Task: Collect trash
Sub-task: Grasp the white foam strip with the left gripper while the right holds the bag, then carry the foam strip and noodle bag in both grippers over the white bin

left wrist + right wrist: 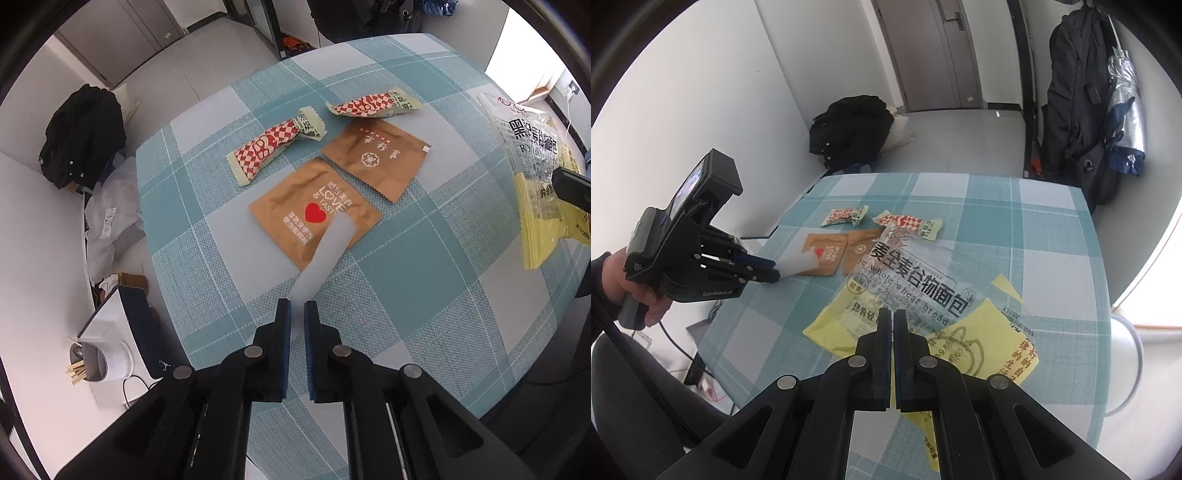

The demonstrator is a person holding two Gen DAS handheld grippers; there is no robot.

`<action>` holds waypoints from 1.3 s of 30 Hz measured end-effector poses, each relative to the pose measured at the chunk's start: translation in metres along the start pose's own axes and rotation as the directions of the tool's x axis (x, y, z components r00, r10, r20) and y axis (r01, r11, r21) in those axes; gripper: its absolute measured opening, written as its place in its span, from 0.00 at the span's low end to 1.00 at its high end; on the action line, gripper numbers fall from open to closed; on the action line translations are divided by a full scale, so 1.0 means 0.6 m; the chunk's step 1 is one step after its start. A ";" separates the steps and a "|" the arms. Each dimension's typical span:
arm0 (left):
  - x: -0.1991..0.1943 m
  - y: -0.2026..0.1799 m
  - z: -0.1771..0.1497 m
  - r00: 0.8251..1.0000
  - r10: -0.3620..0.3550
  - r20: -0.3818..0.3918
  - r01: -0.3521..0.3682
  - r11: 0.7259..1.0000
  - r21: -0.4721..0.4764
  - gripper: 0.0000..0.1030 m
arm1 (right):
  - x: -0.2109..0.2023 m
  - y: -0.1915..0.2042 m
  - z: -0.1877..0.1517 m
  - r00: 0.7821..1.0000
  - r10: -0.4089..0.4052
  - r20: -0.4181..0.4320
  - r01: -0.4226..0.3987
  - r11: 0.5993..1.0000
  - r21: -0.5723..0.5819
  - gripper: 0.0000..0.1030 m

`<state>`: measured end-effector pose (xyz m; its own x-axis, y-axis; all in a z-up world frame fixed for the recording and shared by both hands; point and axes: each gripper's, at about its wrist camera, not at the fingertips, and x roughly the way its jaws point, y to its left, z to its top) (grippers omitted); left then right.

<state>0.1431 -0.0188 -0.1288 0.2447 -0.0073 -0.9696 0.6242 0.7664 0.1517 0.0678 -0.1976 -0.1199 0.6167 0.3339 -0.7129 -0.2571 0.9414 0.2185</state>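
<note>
The left gripper [297, 306] points steeply down at the table [424, 266], its jaws drawn nearly together on a pale, translucent strip [330, 251]. The strip runs up from between the blue pads and its far end lies over the near corner of a brown packet with a red heart [295, 210]. In the right wrist view the same gripper [775, 271] is held by a hand [626, 280] at the left, wrapped around the grip below the black body, with a dark sleeve at the wrist; the strip [798, 264] shows as a whitish sheet at its tips, over the edge of the heart packet [823, 254].

The right gripper [894, 314] tilts down toward the table at a shallower angle. Its jaws are closed on the near edge of a clear and yellow bread bag [923, 280], which spreads away from the tips across the checked cloth. In the left wrist view that bag [535, 177] hangs at the right edge of the picture.

On the table beyond the heart packet lies a 2nd brown packet [376, 158], just beside it. Behind these are 2 red-and-white checked wrappers [273, 147], the other [373, 105] further right, both crumpled and apart from each other.

A black jacket [83, 136] lies on the floor past the table's left side.
</note>
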 end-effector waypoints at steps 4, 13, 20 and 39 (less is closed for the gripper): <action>-0.006 -0.001 -0.001 1.000 0.011 0.006 -0.011 1.000 -0.026 0.02 | -0.003 0.002 -0.002 1.000 0.000 0.002 0.000 1.000 -0.003 0.01; -0.028 0.002 -0.011 0.999 -0.008 0.041 0.012 0.996 -0.089 0.03 | -0.012 0.003 -0.009 1.000 -0.009 0.010 0.009 1.000 -0.003 0.01; -0.053 0.001 -0.024 0.994 -0.033 0.107 0.051 0.984 -0.168 0.03 | -0.017 0.003 -0.014 1.000 -0.006 0.010 0.007 1.000 -0.004 0.01; -0.146 -0.037 -0.024 0.948 -0.053 0.314 0.149 0.945 -0.290 0.03 | -0.082 -0.002 -0.006 0.997 -0.005 0.083 0.005 1.000 -0.008 0.01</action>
<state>0.0973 -0.0258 -0.0502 0.4318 -0.2488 -0.8669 0.4111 0.9098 -0.0564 0.0349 -0.2156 -0.0876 0.6775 0.3325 -0.6561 -0.2597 0.9427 0.2096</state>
